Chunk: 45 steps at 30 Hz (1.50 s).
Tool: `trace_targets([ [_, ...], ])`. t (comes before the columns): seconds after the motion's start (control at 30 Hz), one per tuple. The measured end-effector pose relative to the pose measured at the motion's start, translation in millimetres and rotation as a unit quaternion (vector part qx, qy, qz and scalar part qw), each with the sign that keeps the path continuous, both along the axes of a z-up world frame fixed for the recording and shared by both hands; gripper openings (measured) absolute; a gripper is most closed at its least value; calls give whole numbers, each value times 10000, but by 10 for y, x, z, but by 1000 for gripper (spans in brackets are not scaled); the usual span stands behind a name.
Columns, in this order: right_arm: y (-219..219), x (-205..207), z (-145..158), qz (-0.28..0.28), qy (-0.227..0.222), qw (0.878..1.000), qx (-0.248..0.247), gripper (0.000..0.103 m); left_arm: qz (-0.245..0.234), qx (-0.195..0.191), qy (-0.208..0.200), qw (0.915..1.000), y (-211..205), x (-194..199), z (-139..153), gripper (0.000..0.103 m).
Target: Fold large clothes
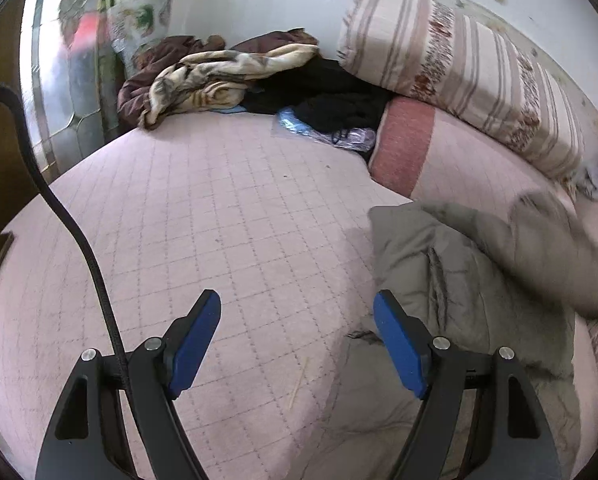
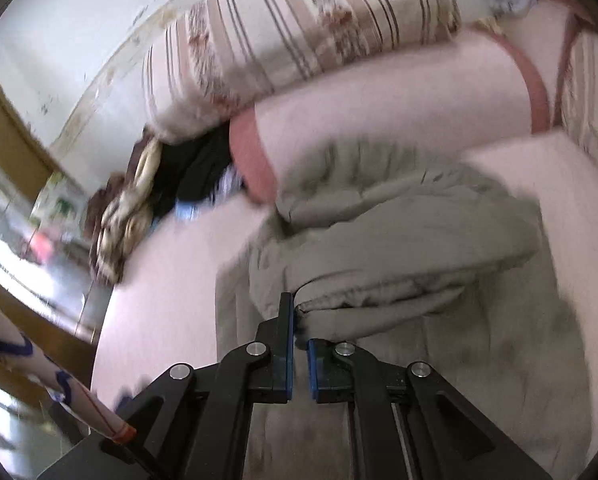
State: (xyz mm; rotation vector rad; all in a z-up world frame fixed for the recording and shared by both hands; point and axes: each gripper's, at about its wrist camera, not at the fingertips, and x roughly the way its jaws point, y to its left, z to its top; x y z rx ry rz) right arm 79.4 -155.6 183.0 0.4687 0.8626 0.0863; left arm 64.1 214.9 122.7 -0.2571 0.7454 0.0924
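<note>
A large grey-beige padded coat (image 1: 479, 276) lies on the pink quilted bed (image 1: 219, 220), at the right of the left wrist view. My left gripper (image 1: 297, 320) is open and empty, just above the bed with its right finger at the coat's left edge. In the right wrist view my right gripper (image 2: 299, 328) is shut on a fold of the coat (image 2: 399, 248) and holds it lifted over the rest of the garment. This view is blurred by motion.
A heap of brown, cream and black clothes (image 1: 239, 80) lies at the bed's far end. A striped rolled quilt (image 1: 479, 72) rests on a pink folded blanket (image 1: 419, 152) along the wall. A black cable (image 1: 79, 240) hangs at left.
</note>
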Motion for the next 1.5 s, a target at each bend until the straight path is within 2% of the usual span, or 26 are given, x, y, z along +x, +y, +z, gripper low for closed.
trace_targets([
  [0.07,56,-282,-342,-55,278,9995,158,6,78,-174,60,9998,97,-22,6,78],
  [0.13,109,-321,-677,-122,571,9975,391,6,116,-293,62,9995,158,-51,12,78],
  [0.27,192,-105,-1348,-364,1075,9924,480,6,195,-278,58,9994,220,-73,27,78],
  [0.33,189,14,-1530,-457,1225,9899,541,7,209,-285,45,9994,220,-90,50,78],
  [0.4,125,77,-1646,-523,1336,9863,816,11,160,-293,-7,9994,195,-105,80,78],
  [0.43,75,70,-1659,-605,1347,9840,996,12,135,-265,-25,9996,174,-118,93,78],
  [0.5,2,0,-1608,-665,1298,9824,1163,26,73,-181,-78,9998,130,-134,125,78],
  [0.53,-13,-67,-1531,-559,1239,9846,1095,37,57,-150,-101,9998,111,-141,141,78],
  [0.57,-19,-148,-1441,-441,1162,9877,951,43,44,-131,-122,9998,98,-152,150,78],
  [0.7,-100,-490,-1082,-145,944,9947,389,43,12,-139,-151,9998,73,-191,173,78],
  [0.83,-237,-651,-695,-274,494,9984,-47,43,-13,-141,-151,9998,56,-186,168,78],
  [0.9,-326,-582,-457,-536,197,9976,-395,43,-19,-117,-136,9998,37,-176,160,78],
  [1.0,-401,-333,-354,-876,16,9931,-776,43,-35,-59,-102,9999,-5,-166,135,78],
  [1.13,-403,175,-646,-1016,394,9890,-996,43,-98,65,-42,9999,-72,-139,93,78],
  [1.17,-389,286,-803,-959,591,9879,-1063,43,-124,93,-19,9999,-88,-124,83,78],
  [1.27,-415,442,-1251,-906,1308,9776,-1378,43,-178,136,6,9997,-137,-93,62,78],
  [1.37,-516,409,-1563,-832,1600,9748,-1313,44,-266,177,42,9995,-190,-69,46,78],
  [1.43,-576,383,-1563,-820,1602,9763,-1203,44,-317,227,67,9992,-232,-73,42,78],
  [1.5,-594,343,-1397,-930,1533,9759,-1245,44,-353,251,67,9990,-251,-85,50,78],
])
